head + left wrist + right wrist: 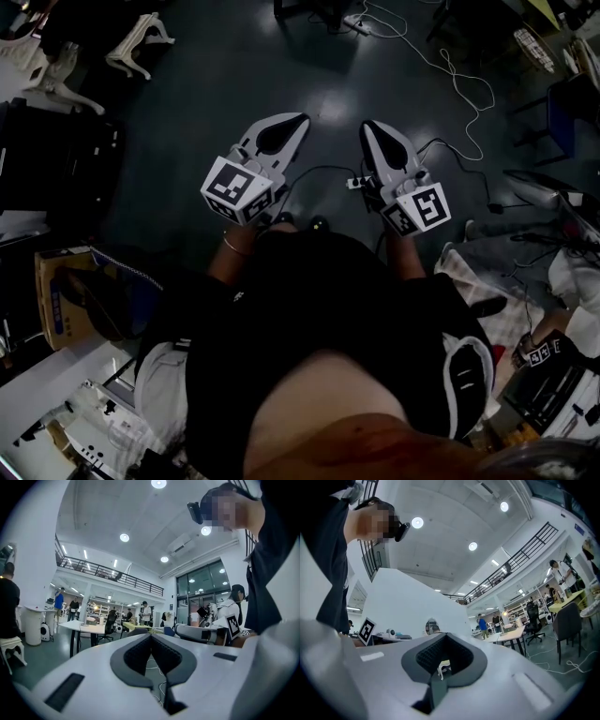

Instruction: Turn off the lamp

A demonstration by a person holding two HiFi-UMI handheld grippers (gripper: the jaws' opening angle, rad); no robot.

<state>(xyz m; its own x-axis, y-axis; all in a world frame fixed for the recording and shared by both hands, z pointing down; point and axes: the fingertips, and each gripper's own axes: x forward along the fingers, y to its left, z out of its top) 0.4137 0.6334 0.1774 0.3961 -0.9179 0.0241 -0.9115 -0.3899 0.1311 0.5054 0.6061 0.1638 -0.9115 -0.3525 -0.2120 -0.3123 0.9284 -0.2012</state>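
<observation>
A dim workshop floor is seen from steeply above, past the black-shirted torso of a person (pixel 319 319); two white plastic hand-held grippers are held out side by side at 12 o'clock from the torso, near each other but apart. The left gripper (pixel 294 121) is shown with its fingers closed, tips meeting, and nothing is gripped; in the left gripper view only floor and a thin white cord are glimpsed through the slit below its dark ribbed pads (pixel 136 656). The right gripper (pixel 371 127) is likewise closed on nothing; in the right gripper view its grey ribbed pads (pixel 426 658) are seen meeting at the tip.

A long white cable (pixel 464 84) is laid in loops across the dark teal floor (pixel 187 122) at 1 o'clock; a small white power strip (pixel 356 183) lies between the grippers, just beside the right one; white plastic chairs (pixel 141 42) are placed at 11 o'clock; a brown cardboard box (pixel 58 295) is set at 9 o'clock.

A small warm glowing light (pixel 505 613) is seen far off at 3 o'clock in the right gripper view, above a white desk (pixel 511 633) where people are gathered; a like glow appears at 10 o'clock in the left gripper view; it is well apart from both grippers, and too small for it to be told whether it is the lamp.
</observation>
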